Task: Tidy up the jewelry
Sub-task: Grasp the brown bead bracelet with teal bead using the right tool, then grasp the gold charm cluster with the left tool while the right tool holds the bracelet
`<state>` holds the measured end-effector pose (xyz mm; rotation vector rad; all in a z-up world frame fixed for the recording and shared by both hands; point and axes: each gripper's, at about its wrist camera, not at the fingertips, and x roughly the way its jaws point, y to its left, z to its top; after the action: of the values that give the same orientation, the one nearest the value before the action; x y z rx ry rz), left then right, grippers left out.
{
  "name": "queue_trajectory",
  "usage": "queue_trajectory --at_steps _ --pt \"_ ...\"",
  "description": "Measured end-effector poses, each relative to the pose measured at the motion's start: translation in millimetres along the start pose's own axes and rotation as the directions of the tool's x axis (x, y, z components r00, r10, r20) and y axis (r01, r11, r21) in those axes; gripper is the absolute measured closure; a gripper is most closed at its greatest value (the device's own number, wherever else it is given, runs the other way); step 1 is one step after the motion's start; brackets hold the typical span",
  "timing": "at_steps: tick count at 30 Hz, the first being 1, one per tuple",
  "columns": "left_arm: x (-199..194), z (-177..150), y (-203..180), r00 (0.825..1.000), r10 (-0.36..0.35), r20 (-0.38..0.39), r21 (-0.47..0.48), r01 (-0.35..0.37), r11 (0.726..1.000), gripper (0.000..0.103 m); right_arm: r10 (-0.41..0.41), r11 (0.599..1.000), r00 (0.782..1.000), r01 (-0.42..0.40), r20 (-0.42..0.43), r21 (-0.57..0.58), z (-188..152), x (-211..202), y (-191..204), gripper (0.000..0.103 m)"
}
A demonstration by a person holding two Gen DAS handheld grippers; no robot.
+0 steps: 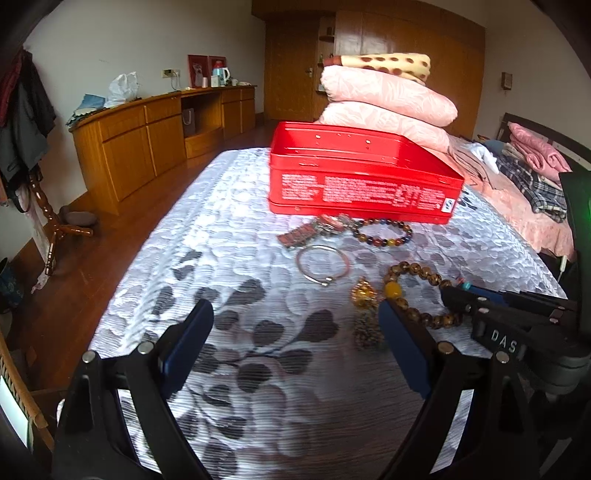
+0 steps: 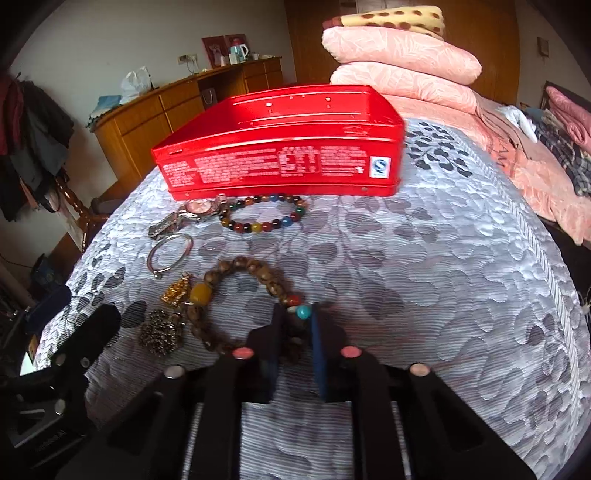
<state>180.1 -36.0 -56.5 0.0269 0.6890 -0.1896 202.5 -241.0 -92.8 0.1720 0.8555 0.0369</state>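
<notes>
One red tin [image 2: 280,147] sits open on the bed [image 2: 443,277], back toward the far end, with two pink pillows [image 2: 402,62] stacked behind it and one spotted blanket [image 2: 406,18] on top of those.

Jewelry count: six pieces, all loose on the cover in front of the tin, none inside it as far as I can see. One watch [image 2: 192,212] and one multicolor bead bracelet [image 2: 264,214] lie right against the tin's front wall. One silver bangle [image 2: 170,253] is just in front of the watch. Nearer the bed's front edge there's one brown bead bracelet [image 2: 240,291] with a yellow bead, plus one gold charm [image 2: 175,291] and one dark filigree pendant [image 2: 162,332] just beside it on the left.

Right gripper [image 2: 295,325] is clamped on the brown bead bracelet's near side, close to the turquoise bead. Left gripper [image 1: 295,325] is spread wide with nothing between its fingers, hovering over bare cover left of the charm.
</notes>
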Motion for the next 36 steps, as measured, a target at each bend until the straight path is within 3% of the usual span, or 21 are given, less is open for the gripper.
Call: queue_trajectory --at_steps 10,15,21,23,29,36 --pt "16 5 -35 0.996 -0.052 -0.071 0.000 0.052 0.999 0.015 -0.045 0.995 0.998 0.040 0.049 0.090 0 -20 -48 0.090" --pt "28 0 -44 0.988 -0.081 -0.133 -0.026 0.078 0.997 0.029 -0.018 0.995 0.999 0.013 0.049 0.098 -4 -20 -55 0.090" --pt "29 -6 -40 0.990 -0.045 -0.135 -0.044 0.039 0.998 0.048 0.006 0.994 0.999 -0.011 0.047 0.107 -7 -17 -56 0.090" --pt "29 -6 -41 0.990 -0.037 -0.135 -0.030 0.033 0.999 0.061 0.009 0.994 0.999 -0.014 0.048 0.106 -7 -17 -56 0.090" --pt "27 -9 -38 0.990 -0.053 -0.129 -0.017 0.051 0.999 0.084 0.011 0.995 0.999 -0.015 0.046 0.100 -8 -17 -54 0.090" --pt "15 -16 -17 0.989 -0.093 -0.114 -0.055 0.087 0.995 0.084 -0.005 0.996 0.999 0.001 0.041 0.091 -8 -15 -52 0.090"
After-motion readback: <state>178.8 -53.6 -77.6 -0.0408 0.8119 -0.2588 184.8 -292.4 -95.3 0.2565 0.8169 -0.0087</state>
